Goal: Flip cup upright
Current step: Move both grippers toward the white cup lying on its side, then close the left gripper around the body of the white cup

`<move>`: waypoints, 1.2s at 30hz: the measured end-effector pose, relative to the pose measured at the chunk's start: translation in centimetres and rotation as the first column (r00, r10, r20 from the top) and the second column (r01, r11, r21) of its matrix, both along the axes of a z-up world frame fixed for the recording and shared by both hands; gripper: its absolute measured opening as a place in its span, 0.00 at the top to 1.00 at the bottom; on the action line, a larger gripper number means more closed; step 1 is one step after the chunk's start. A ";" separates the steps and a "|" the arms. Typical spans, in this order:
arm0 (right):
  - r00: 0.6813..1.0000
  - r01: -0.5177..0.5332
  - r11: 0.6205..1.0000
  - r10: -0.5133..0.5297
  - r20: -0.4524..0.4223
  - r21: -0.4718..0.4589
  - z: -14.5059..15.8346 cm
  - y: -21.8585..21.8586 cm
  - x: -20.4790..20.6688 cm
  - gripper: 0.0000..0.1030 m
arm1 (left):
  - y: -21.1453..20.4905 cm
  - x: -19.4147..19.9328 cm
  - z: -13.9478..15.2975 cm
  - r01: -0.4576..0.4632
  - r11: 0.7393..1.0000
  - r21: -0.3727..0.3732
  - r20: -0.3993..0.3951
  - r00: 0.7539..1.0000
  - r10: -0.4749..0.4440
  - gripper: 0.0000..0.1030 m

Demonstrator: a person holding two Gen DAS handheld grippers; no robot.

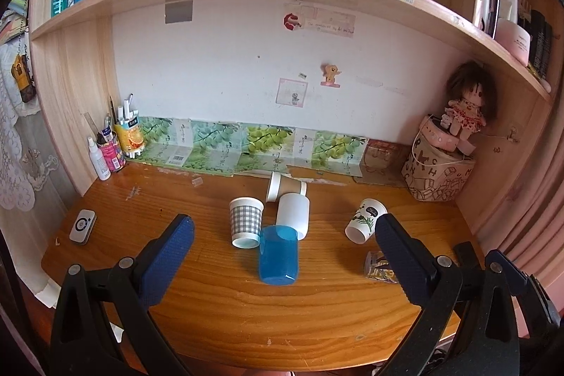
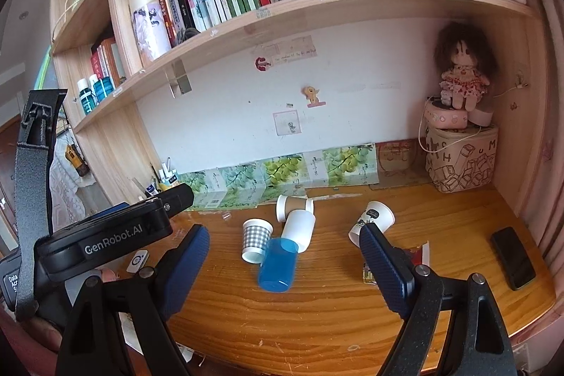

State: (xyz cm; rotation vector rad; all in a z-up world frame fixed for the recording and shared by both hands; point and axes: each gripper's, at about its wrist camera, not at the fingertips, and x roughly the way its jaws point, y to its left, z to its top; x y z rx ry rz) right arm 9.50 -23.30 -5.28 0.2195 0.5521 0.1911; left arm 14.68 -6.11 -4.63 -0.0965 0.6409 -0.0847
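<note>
Several cups lie tipped over on the wooden desk (image 1: 225, 298). A blue translucent cup (image 1: 278, 256) (image 2: 276, 265) lies nearest. Behind it lie a grey checked cup (image 1: 245, 221) (image 2: 256, 239), a plain white cup (image 1: 293, 214) (image 2: 299, 229) and a brown-sleeved paper cup (image 1: 285, 187) (image 2: 294, 207). A panda-print cup (image 1: 365, 219) (image 2: 374, 217) lies apart to the right. My left gripper (image 1: 283, 235) is open and empty, back from the cups. My right gripper (image 2: 283, 244) is open and empty, also short of them.
A small printed packet (image 1: 377, 266) (image 2: 370, 273) lies right of the cups. A black phone (image 2: 513, 258) lies at the far right. A white remote (image 1: 82, 225) lies at the left. Bottles and a pen holder (image 1: 128, 136) stand back left. A doll on a box (image 1: 440, 171) fills the back right corner.
</note>
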 end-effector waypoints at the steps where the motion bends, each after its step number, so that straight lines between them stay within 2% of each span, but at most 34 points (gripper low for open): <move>1: 1.000 -0.001 1.000 0.001 -0.014 0.001 -0.2 -0.1 0.7 0.15 | -0.2 0.7 -0.2 0.002 1.000 0.002 -0.013 1.000 -0.002 0.01; 10: 0.992 0.009 1.000 -0.008 -0.126 0.011 -2.4 -0.8 7.2 0.15 | -1.1 7.5 -2.6 -0.001 1.000 0.022 -0.143 0.990 0.004 0.01; 19: 0.969 0.007 0.999 0.002 -0.245 0.037 -5.8 -0.9 13.1 0.15 | -2.1 13.4 -5.6 0.037 0.999 0.009 -0.265 0.964 -0.034 0.01; 24: 0.949 0.021 0.998 -0.003 -0.314 0.053 -8.1 -1.2 16.0 0.15 | -2.2 16.7 -7.9 0.053 0.999 -0.001 -0.347 0.936 -0.050 0.01; 29: 0.916 0.065 0.993 -0.020 -0.401 0.099 -11.0 -2.5 17.9 0.15 | -2.3 19.3 -10.4 0.068 0.998 -0.016 -0.424 0.903 -0.068 0.01; 36: 0.869 0.129 0.981 -0.042 -0.493 0.144 -14.3 -3.9 20.3 0.15 | -3.0 22.9 -14.7 0.098 0.995 0.011 -0.546 0.834 -0.076 0.01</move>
